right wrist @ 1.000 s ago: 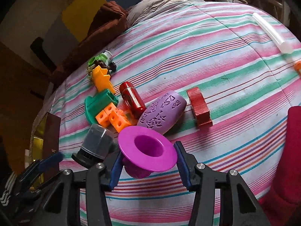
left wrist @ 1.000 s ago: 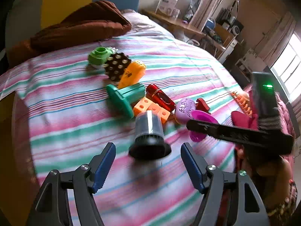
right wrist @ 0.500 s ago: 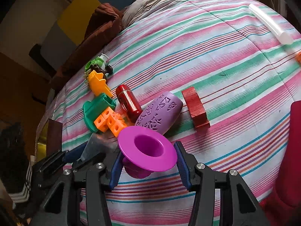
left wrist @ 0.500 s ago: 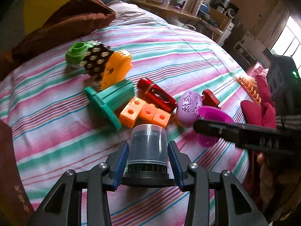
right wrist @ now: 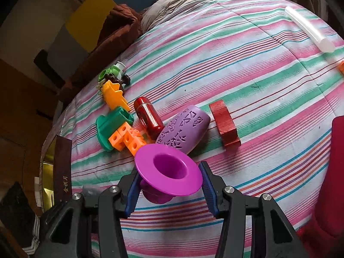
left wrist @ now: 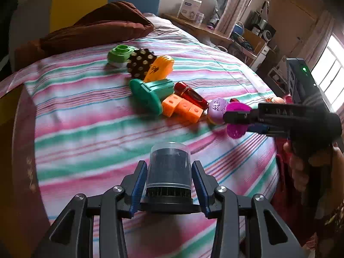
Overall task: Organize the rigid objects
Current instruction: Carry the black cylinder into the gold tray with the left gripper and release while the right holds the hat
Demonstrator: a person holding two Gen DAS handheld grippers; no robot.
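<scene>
Between L gripper [left wrist: 169, 179] jaws, pinched: dark capped cylinder [left wrist: 169, 167]; R gripper [right wrist: 168, 185] jaws clamping magenta funnel [right wrist: 169, 169].

Count on the striped bedspread [right wrist: 247, 60]: one clear-capped black cylinder [left wrist: 168, 172] between the left fingers, one magenta flanged cup [right wrist: 169, 169] between the right fingers. Ahead of the fingers: one purple patterned cylinder [right wrist: 185, 129], one red block [right wrist: 224, 125], one dark red capsule [right wrist: 148, 117], one orange cube cluster [right wrist: 126, 137], one teal flanged piece [right wrist: 111, 125], one orange comb-shaped piece [left wrist: 159, 68], one black studded piece [left wrist: 139, 63], one green round piece [left wrist: 120, 53]. Far right: one white tube [right wrist: 309, 29].
</scene>
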